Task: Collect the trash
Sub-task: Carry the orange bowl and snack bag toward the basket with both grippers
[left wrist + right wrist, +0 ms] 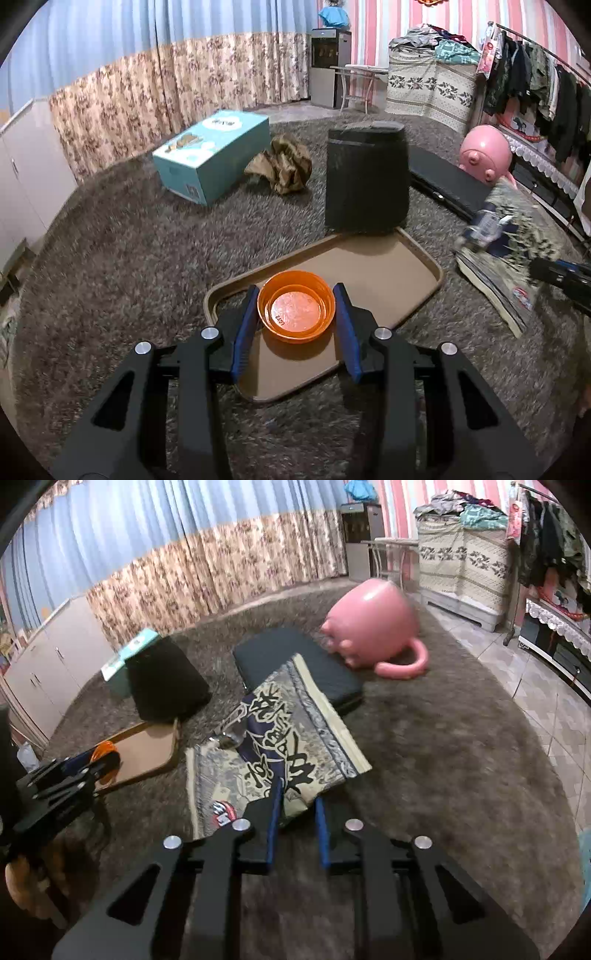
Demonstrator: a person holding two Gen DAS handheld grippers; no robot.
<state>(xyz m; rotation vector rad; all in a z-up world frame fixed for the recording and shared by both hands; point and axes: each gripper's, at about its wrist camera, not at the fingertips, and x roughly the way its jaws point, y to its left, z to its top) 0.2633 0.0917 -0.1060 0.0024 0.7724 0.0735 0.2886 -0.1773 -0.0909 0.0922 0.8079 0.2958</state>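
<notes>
The left gripper clasps an orange plastic bowl above the brown tray. The right gripper is clenched on the near edge of a printed snack bag, which lies on the carpet ahead of it.

no legible text on wrapper

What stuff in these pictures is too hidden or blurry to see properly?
- Inside the black bin: left wrist view looks at its side, so its contents are hidden.
- Patterned bag: right wrist view, its near edge sits behind the right gripper; whether the pads pinch it is unclear.
- Same bag, left wrist view: smeared by blur, print unreadable.
- Orange bowl: right wrist view, mostly hidden by the left gripper.
</notes>
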